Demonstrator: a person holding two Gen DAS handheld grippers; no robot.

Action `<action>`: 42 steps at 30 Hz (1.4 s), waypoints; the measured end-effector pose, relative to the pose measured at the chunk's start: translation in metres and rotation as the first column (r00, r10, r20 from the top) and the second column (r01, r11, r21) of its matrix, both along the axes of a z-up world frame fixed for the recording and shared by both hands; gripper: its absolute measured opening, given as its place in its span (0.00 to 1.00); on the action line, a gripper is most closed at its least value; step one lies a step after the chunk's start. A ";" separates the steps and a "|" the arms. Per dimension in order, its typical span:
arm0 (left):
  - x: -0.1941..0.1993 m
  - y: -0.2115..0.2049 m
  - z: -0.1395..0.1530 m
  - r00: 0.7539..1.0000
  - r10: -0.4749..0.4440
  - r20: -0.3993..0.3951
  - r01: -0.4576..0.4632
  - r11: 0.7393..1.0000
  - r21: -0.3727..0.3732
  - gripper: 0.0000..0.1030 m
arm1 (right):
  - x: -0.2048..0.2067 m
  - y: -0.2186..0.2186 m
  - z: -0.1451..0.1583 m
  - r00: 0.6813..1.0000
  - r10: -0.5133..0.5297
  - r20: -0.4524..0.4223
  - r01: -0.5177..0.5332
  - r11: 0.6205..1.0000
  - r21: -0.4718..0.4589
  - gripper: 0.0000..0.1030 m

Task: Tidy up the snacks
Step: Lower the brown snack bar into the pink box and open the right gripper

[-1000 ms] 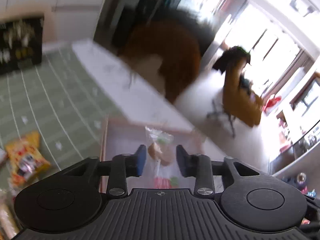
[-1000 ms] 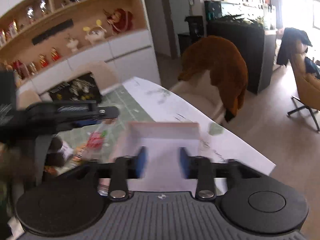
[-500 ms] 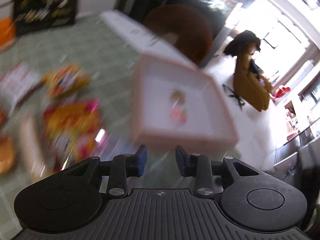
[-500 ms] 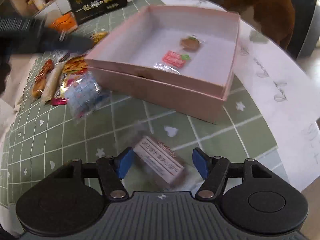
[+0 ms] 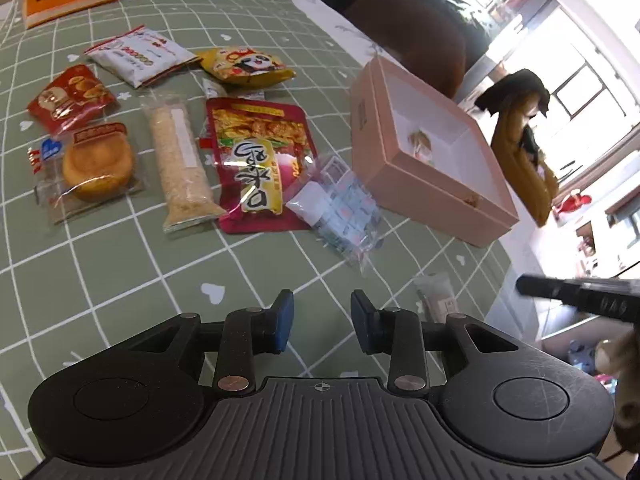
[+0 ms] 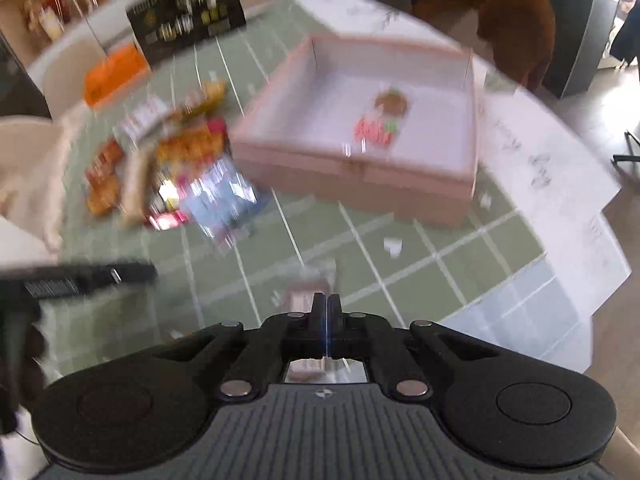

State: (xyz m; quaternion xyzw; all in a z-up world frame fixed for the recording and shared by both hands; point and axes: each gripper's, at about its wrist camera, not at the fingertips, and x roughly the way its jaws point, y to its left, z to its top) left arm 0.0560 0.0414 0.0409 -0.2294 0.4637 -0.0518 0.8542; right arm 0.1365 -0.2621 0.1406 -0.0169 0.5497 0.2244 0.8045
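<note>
Snacks (image 5: 256, 160) lie in the middle left on the green cloth | pink box (image 5: 424, 184) to their right | left gripper (image 5: 322, 322) narrow, holds nothing | right gripper (image 6: 327, 312) has just been closing, pressed together on a small clear snack pack (image 6: 308, 300).

The tablecloth (image 5: 120, 264) under the jaws is green with white squares and little white hearts. Past the jaws sits a pink box (image 5: 424, 184), white inside. Left of it lies a red and yellow bag (image 5: 256, 160).
</note>
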 end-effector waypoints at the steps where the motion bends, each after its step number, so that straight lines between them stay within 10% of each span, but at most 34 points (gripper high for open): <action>1: -0.001 0.001 0.000 1.000 0.005 -0.002 -0.005 1.000 -0.004 0.35 | 0.002 0.001 0.008 1.000 0.002 0.014 -0.002 1.000 -0.002 0.02; 8: -0.015 -0.001 0.008 1.000 -0.006 0.010 0.005 1.000 0.006 0.35 | 0.004 0.020 -0.025 0.999 -0.016 -0.039 0.014 0.999 -0.051 0.50; 19: -0.020 -0.009 0.000 0.998 -0.049 -0.040 0.051 0.998 0.027 0.35 | -0.010 0.046 -0.049 1.000 0.003 -0.012 -0.004 0.993 -0.118 0.35; 28: -0.013 -0.013 0.006 0.998 -0.055 -0.021 0.055 0.998 0.027 0.35 | 0.031 0.011 0.088 0.963 -0.120 0.242 0.101 0.991 0.088 0.35; 31: -0.010 -0.010 0.011 0.999 -0.048 0.002 0.048 0.998 0.046 0.35 | 0.082 0.013 0.117 0.949 -0.136 0.284 0.116 0.990 0.085 0.51; 33: -0.007 -0.002 0.013 1.000 -0.028 0.005 0.027 0.997 0.066 0.35 | 0.113 0.016 0.118 0.949 -0.149 0.278 0.134 0.988 0.072 0.67; 42: 0.013 0.098 0.017 0.967 0.237 0.092 -0.250 0.948 0.195 0.35 | 0.112 0.046 0.051 0.975 -0.117 0.189 0.117 0.993 0.011 0.73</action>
